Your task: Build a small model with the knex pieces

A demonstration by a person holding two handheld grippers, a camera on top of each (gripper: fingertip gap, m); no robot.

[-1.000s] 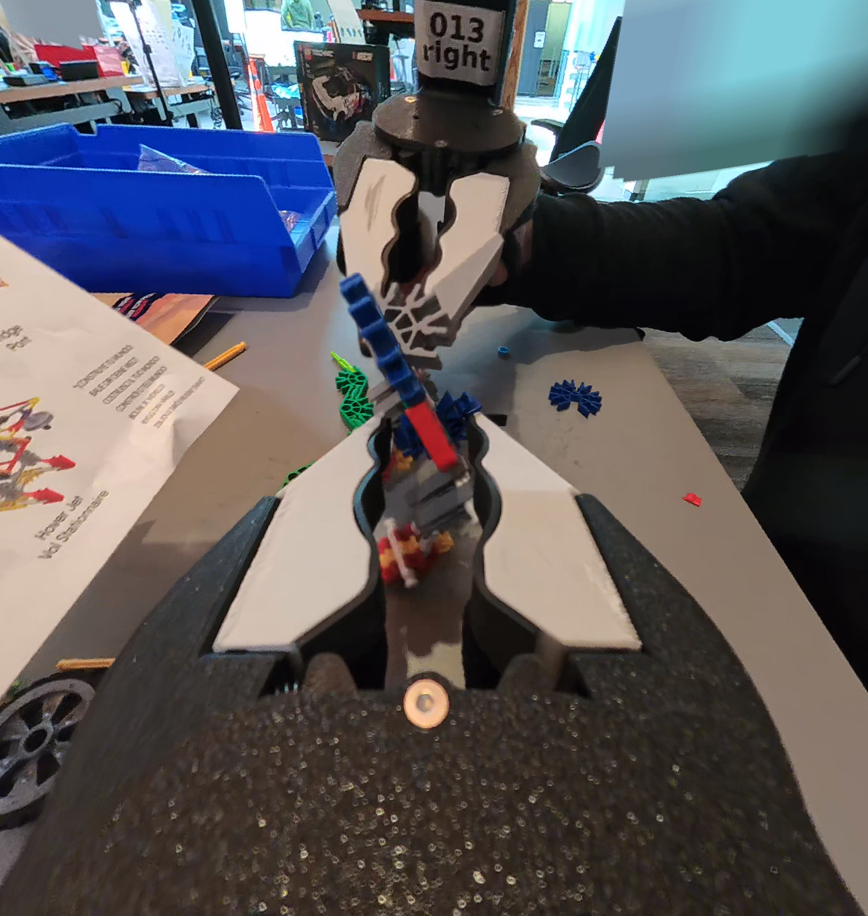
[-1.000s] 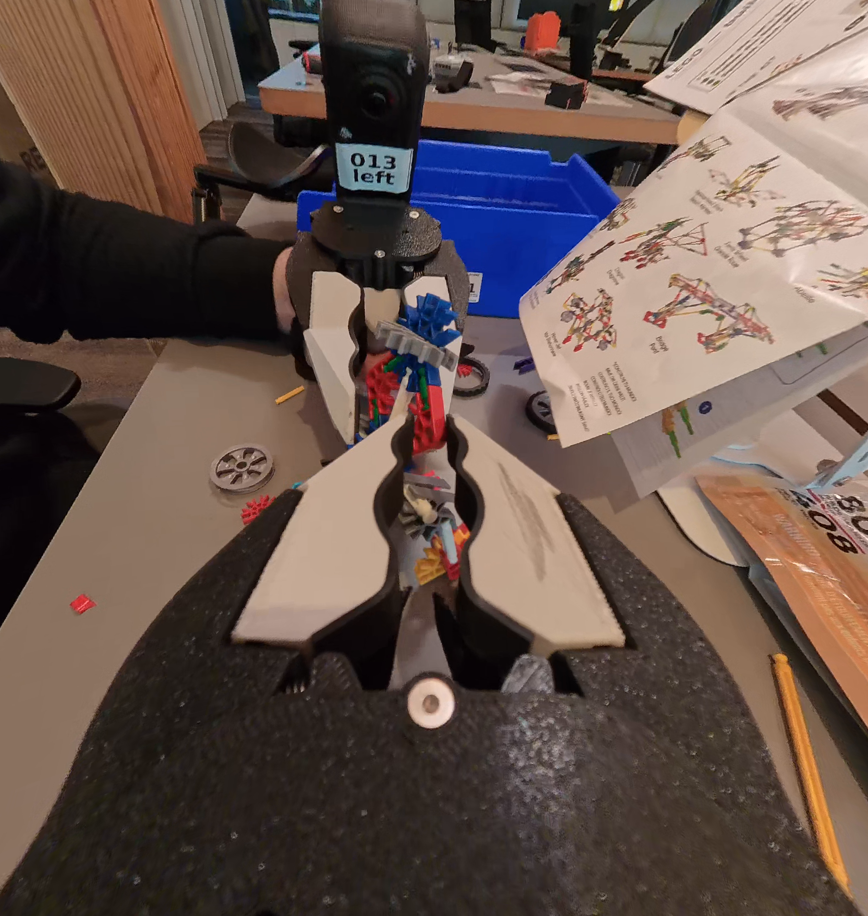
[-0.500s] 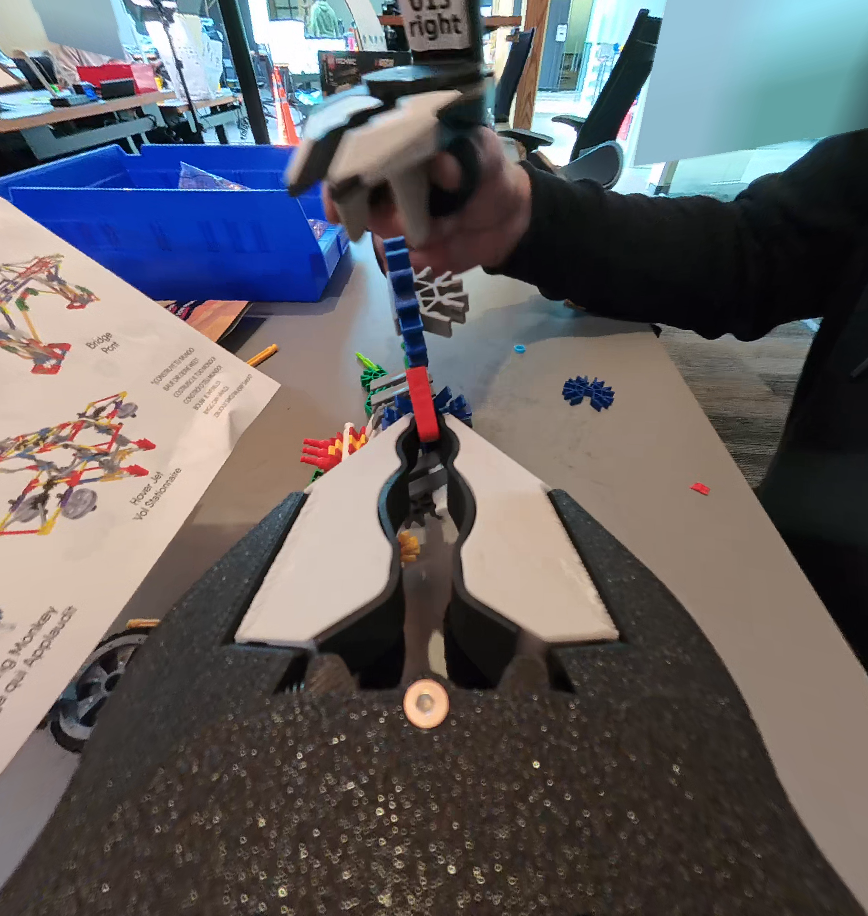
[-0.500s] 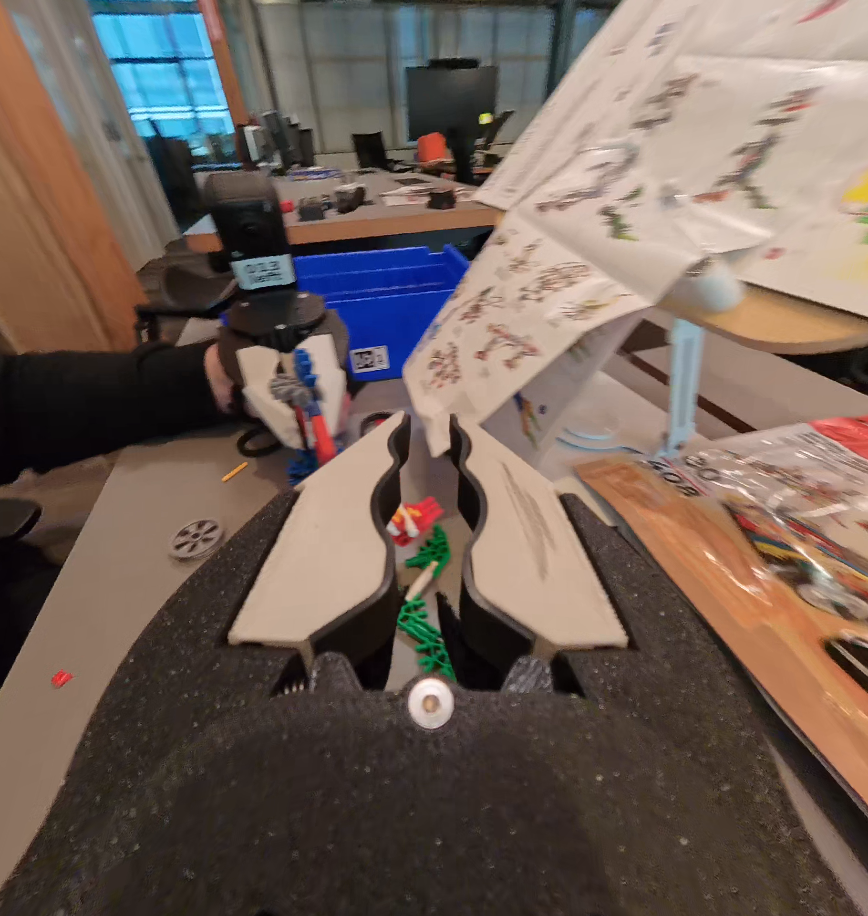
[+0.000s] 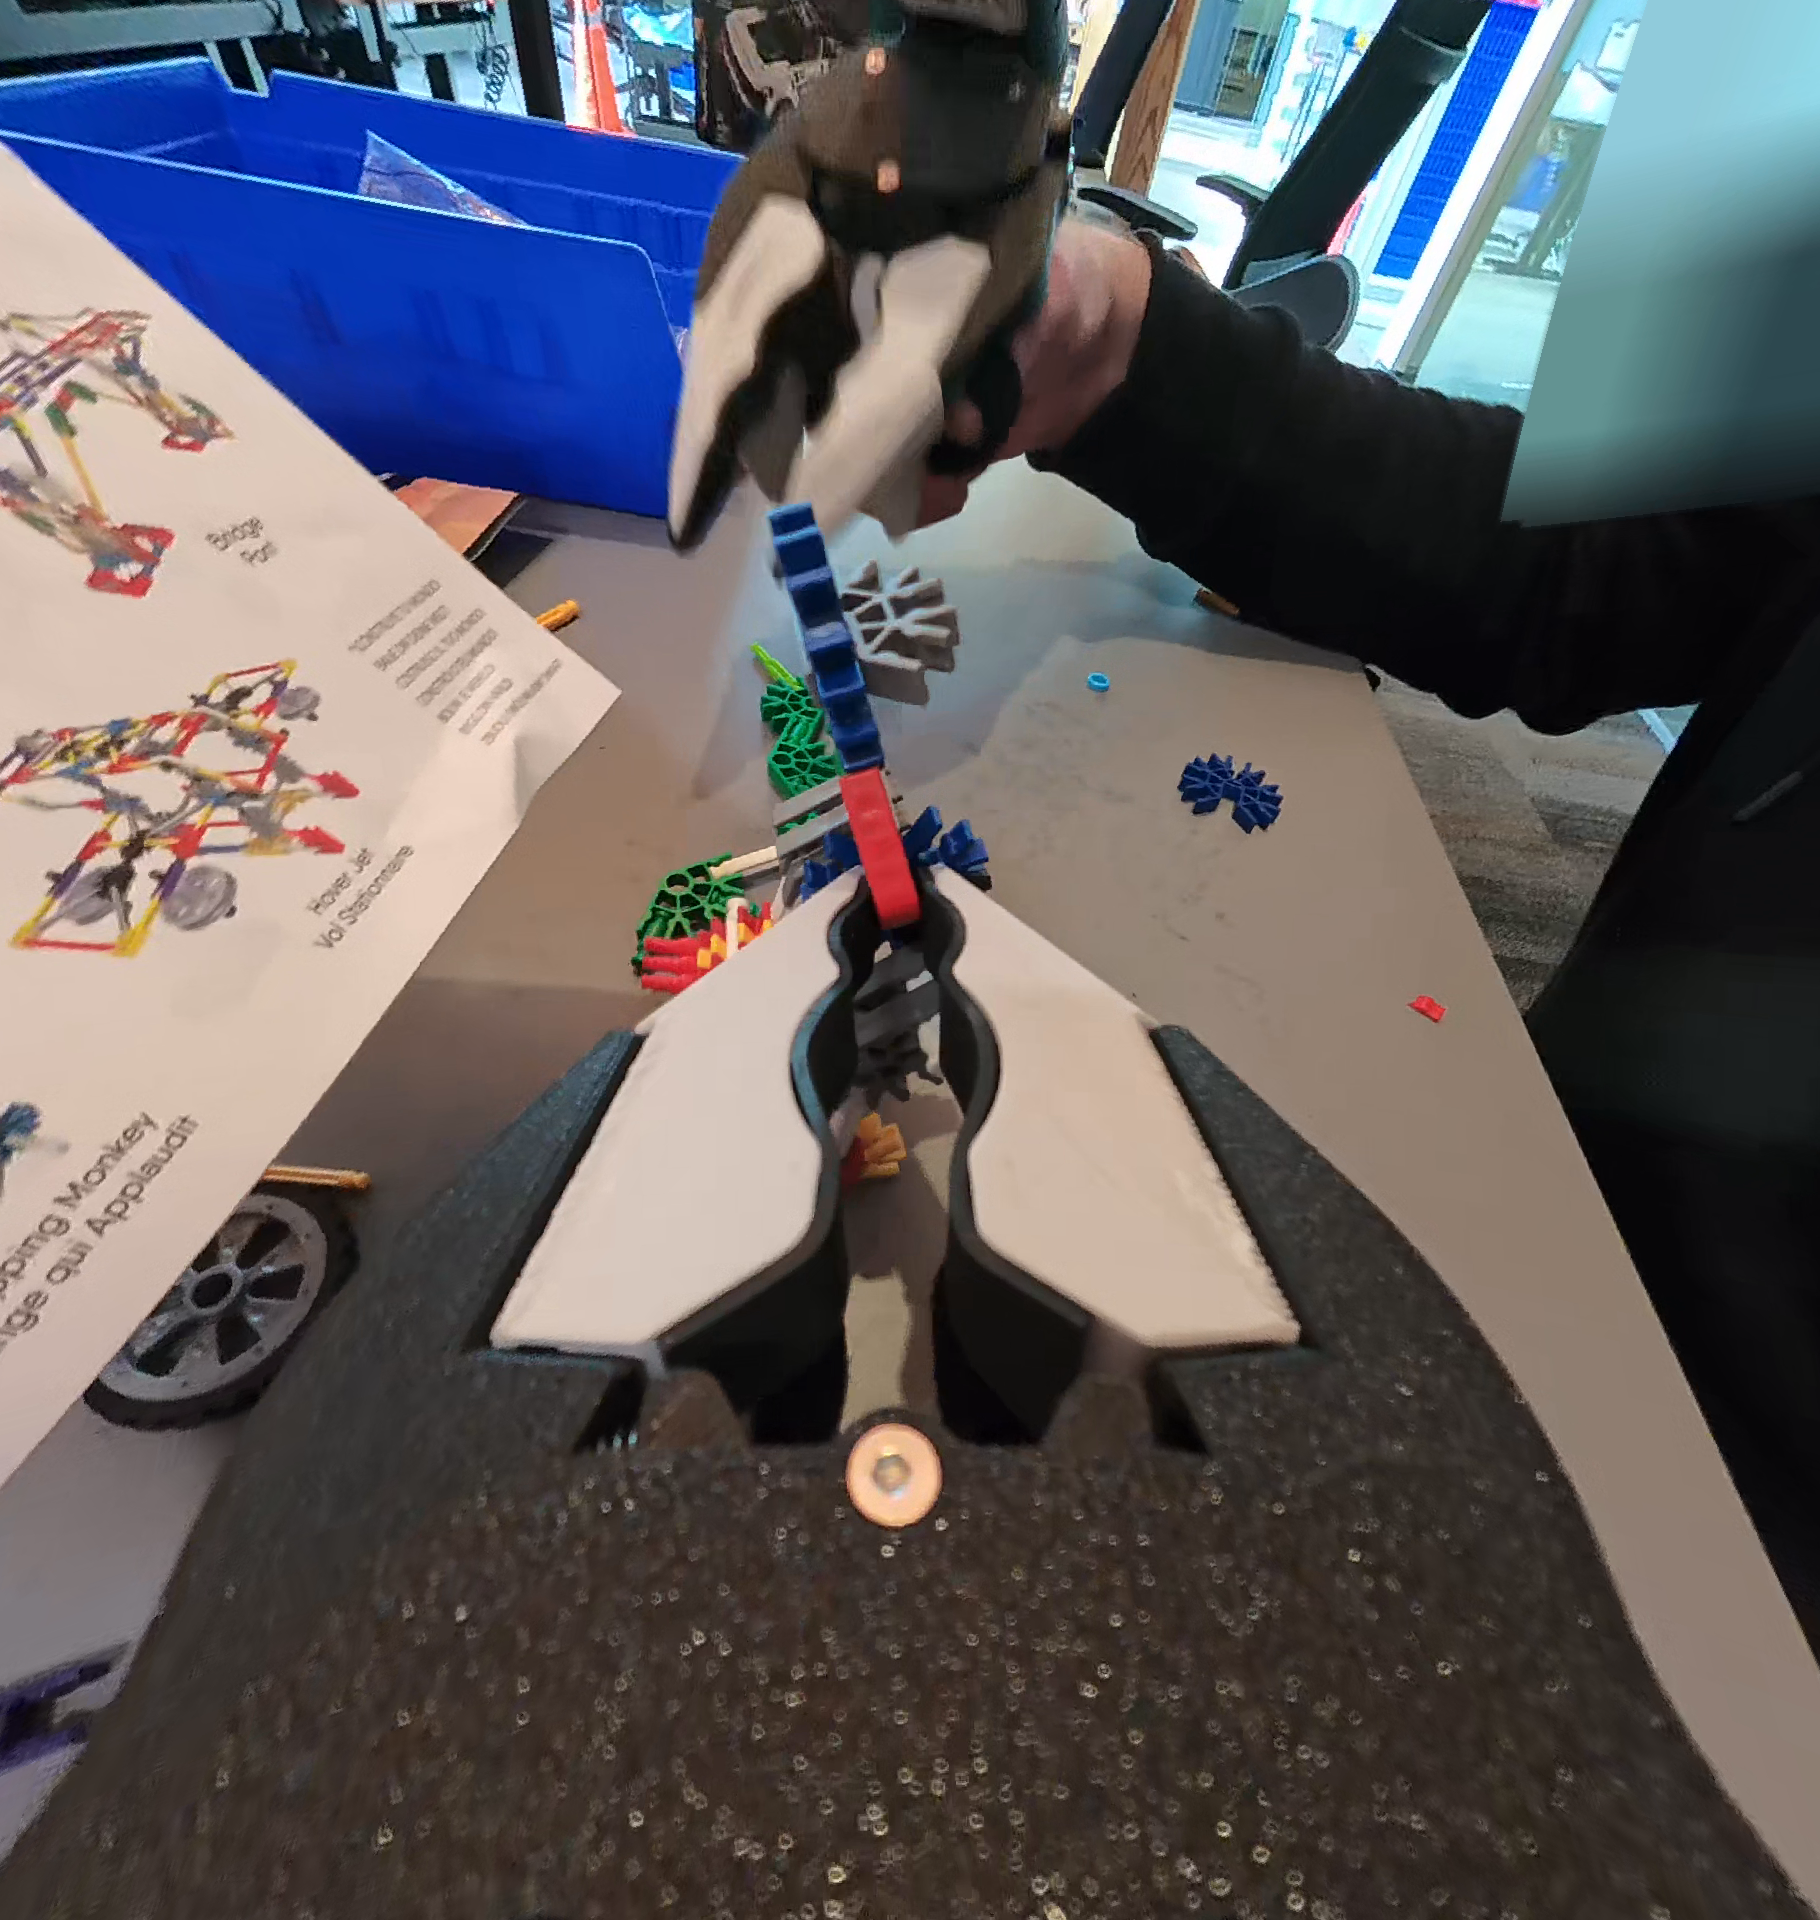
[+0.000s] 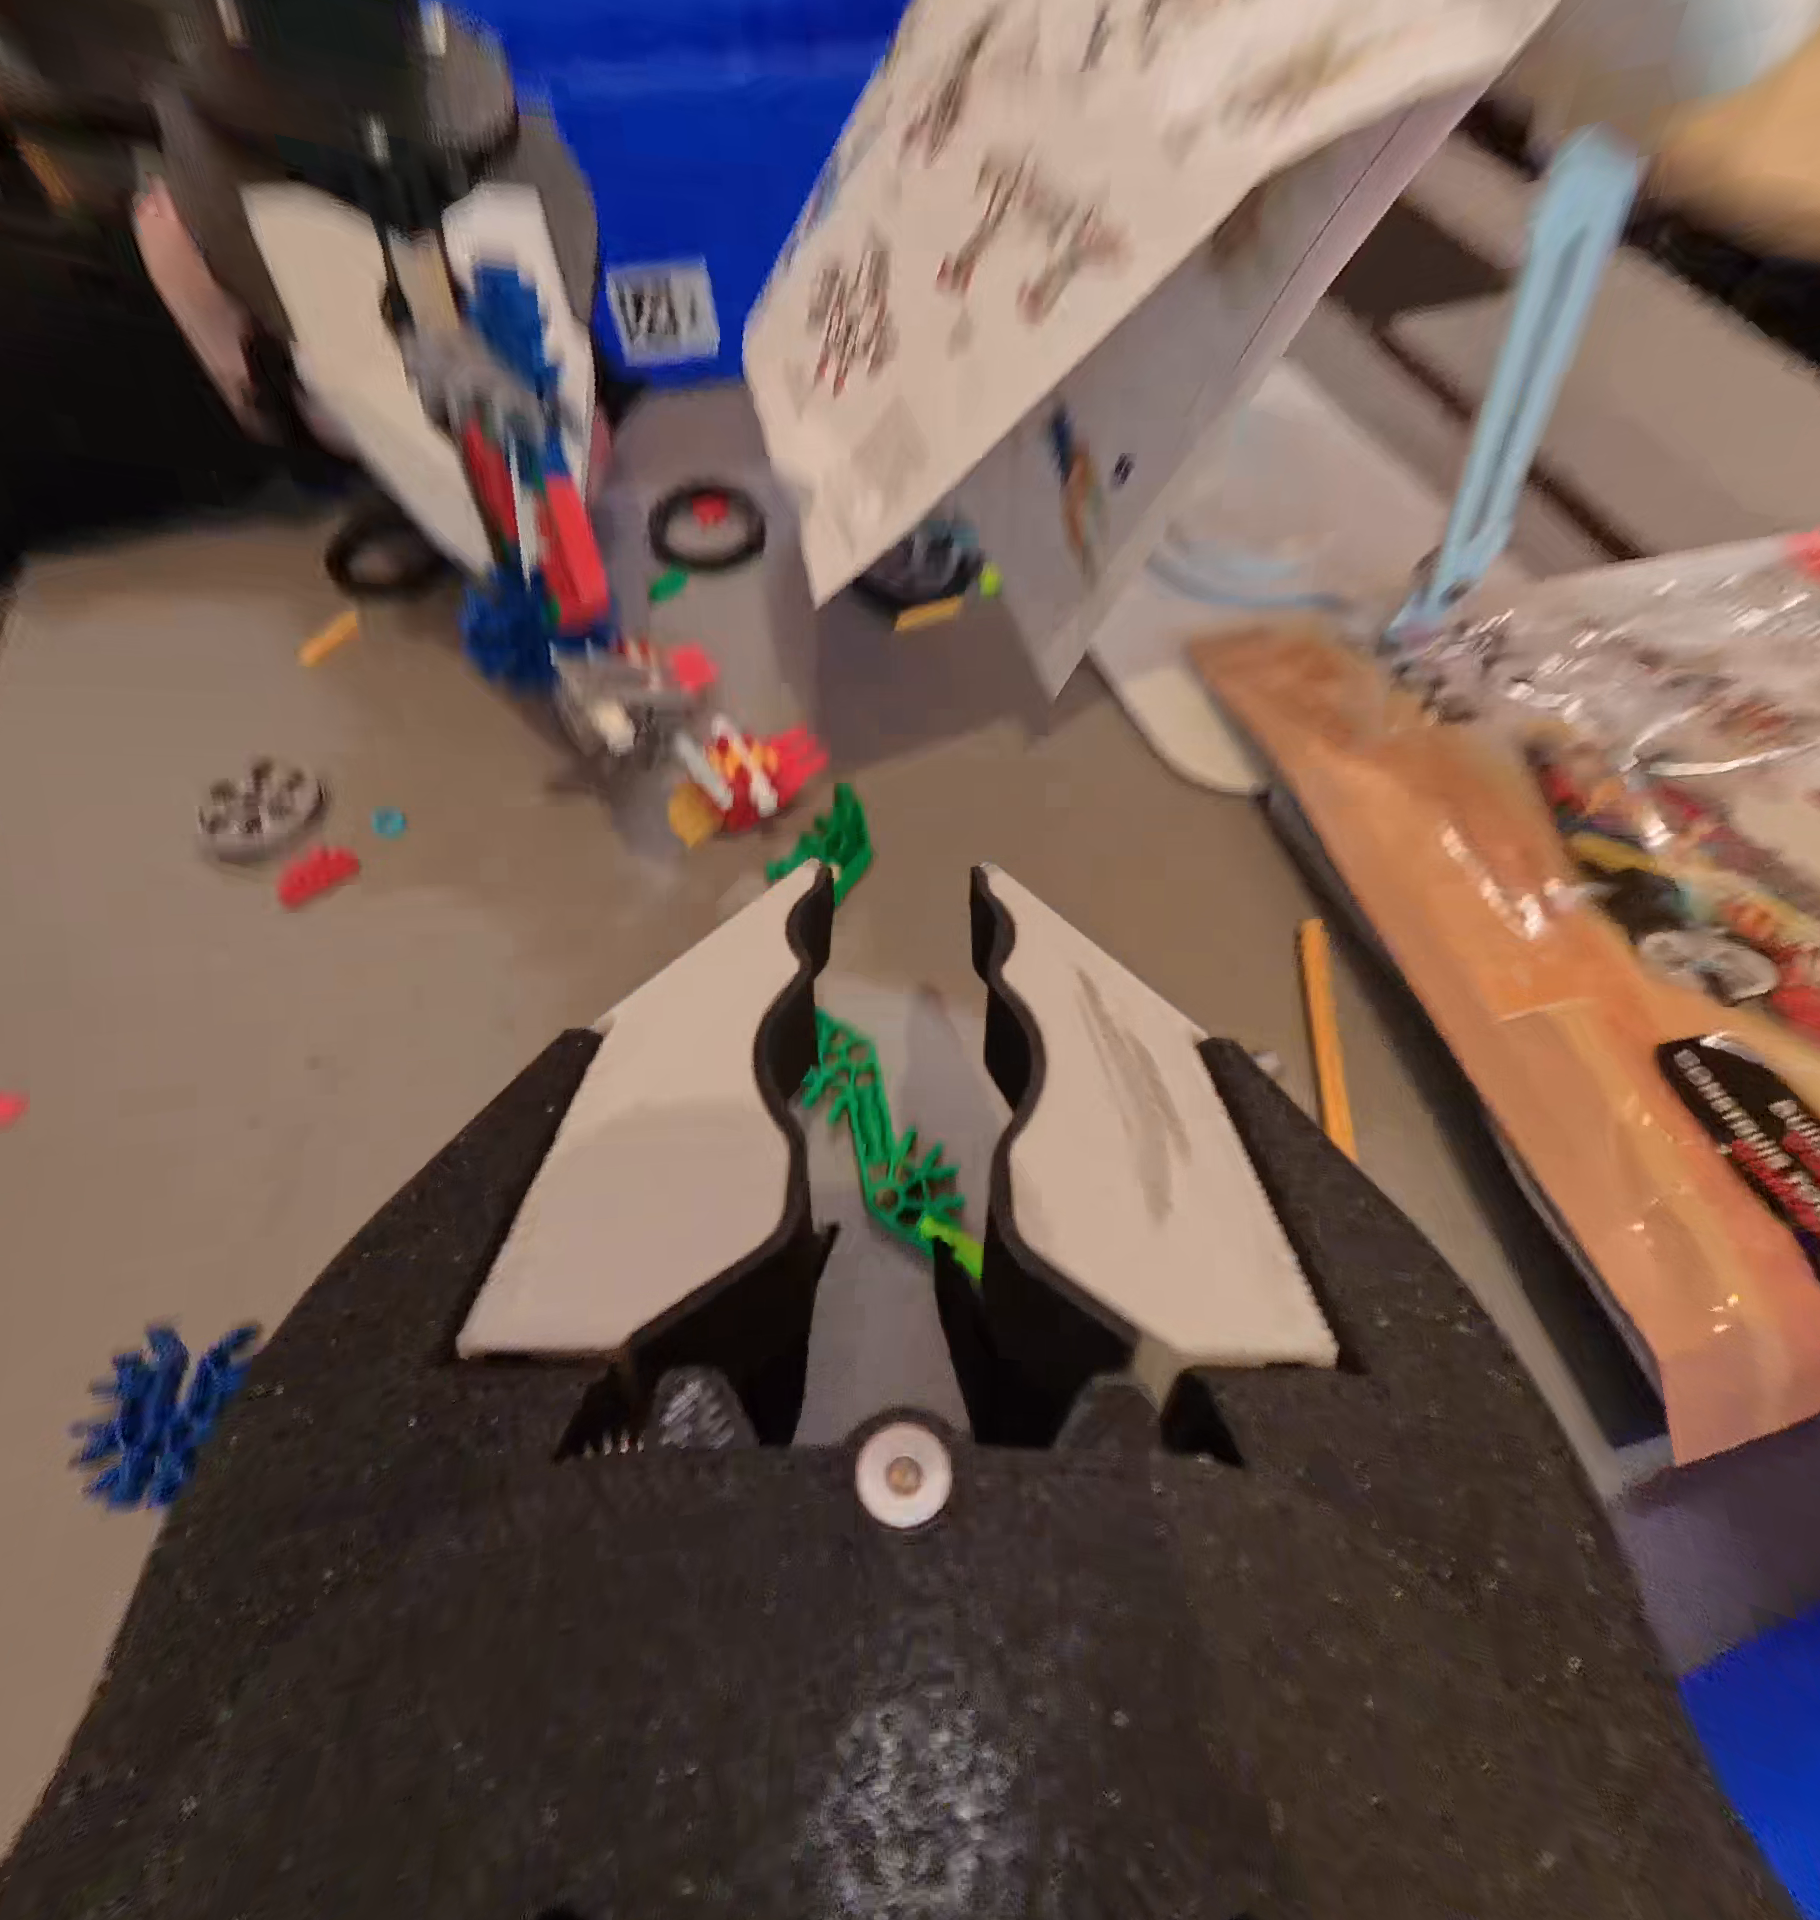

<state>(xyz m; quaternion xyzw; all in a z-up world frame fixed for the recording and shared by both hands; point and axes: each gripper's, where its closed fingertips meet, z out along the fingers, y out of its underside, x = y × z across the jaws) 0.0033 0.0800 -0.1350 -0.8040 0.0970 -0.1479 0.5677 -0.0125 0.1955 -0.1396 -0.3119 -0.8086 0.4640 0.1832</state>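
My left gripper [image 5: 890, 894] is shut on a small toy assembly held upright above the table: a red piece [image 5: 873, 842] sits at the fingertips, with a blue notched strip [image 5: 823, 634] and a grey snowflake connector [image 5: 901, 623] above it. The left gripper also shows, blurred, in the right wrist view [image 6: 532, 540]. My right gripper [image 6: 898, 883] is open and empty, low over a green connector chain [image 6: 875, 1132] lying on the grey table [image 6: 262, 1039]. It also shows blurred in the left wrist view [image 5: 786, 499], just above the blue strip's top.
A blue bin [image 5: 418, 301] stands behind. A propped instruction sheet [image 5: 158, 727] is at my left, a wheel [image 5: 220, 1299] under it. A parts bag [image 6: 1612, 831] and yellow rod [image 6: 1324, 1039] lie right. Loose pieces: blue connector [image 5: 1228, 792], red-yellow cluster [image 6: 750, 774], grey hub [image 6: 260, 810]. Left tips to right tips: about 12 cm.
My right gripper let go of the assembly, swung away, opened and came down over the green chain. My left gripper kept its hold on the assembly.
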